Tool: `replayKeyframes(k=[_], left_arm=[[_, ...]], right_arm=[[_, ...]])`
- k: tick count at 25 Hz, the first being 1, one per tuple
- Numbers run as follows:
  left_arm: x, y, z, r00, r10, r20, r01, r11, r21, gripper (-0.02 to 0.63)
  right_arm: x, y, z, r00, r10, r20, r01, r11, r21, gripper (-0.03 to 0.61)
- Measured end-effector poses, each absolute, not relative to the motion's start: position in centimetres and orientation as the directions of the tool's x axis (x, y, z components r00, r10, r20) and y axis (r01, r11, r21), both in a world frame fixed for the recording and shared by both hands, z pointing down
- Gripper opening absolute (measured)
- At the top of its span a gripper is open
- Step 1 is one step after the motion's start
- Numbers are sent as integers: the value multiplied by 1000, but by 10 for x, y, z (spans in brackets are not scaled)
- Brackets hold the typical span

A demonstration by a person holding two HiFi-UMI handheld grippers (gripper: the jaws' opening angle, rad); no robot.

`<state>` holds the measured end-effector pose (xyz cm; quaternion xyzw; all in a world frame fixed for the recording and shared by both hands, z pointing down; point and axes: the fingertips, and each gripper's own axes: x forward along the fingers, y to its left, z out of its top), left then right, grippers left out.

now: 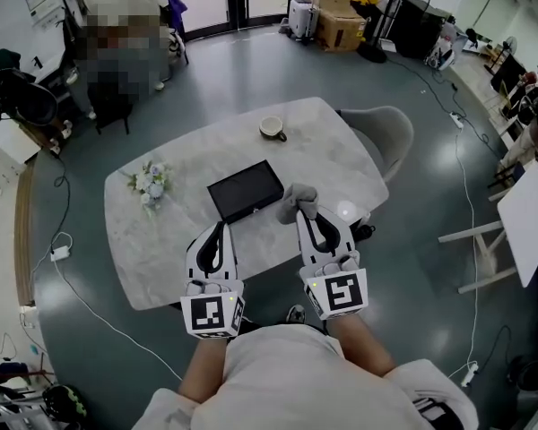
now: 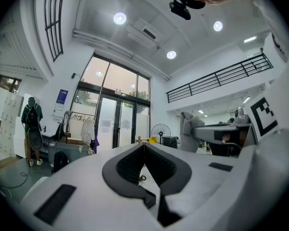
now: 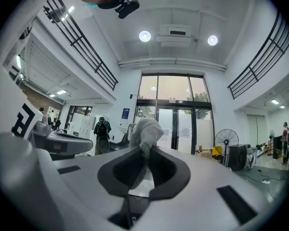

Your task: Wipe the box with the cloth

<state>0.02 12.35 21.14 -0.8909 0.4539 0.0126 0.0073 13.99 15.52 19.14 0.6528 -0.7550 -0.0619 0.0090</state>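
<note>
A flat, black rectangular box (image 1: 245, 190) lies on the white marbled table (image 1: 161, 249), roughly in the middle of the top. Its long axis runs across the person's front, slanted so that its right end points further from the person than its left end. Its broad dark face is turned upward.

The right gripper (image 1: 303, 215) reaches in at the box's right end, just beside the near right corner. Its jaws are clenched on a crumpled grey cloth (image 1: 298, 197). In the right gripper view the cloth (image 3: 145, 129) bunches up above the pinched jaw tips of that gripper (image 3: 145, 148), and a tail of it hangs down between them. From the head view I cannot tell whether the cloth touches the box or only sits next to its edge.

The left gripper (image 1: 221, 229) is just on the near side of the box, close to its near left corner. In the left gripper view its jaws (image 2: 144, 147) are pressed together tip to tip with nothing between them.

Beyond the box's far side stands a pale round cup (image 1: 272, 128). To the box's left lies a small bunch of white and blue flowers (image 1: 149, 183). A grey upholstered chair (image 1: 387, 133) stands beyond the box's right end, at the table's edge.
</note>
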Motion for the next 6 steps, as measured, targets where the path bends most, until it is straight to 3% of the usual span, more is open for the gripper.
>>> replayKeyframes(k=[6], left_arm=[[-2, 119, 212, 593, -805, -27, -805, -593, -4, 25]], right_arm=[[136, 153, 190, -147, -987, -69, -984, 139, 115, 49]])
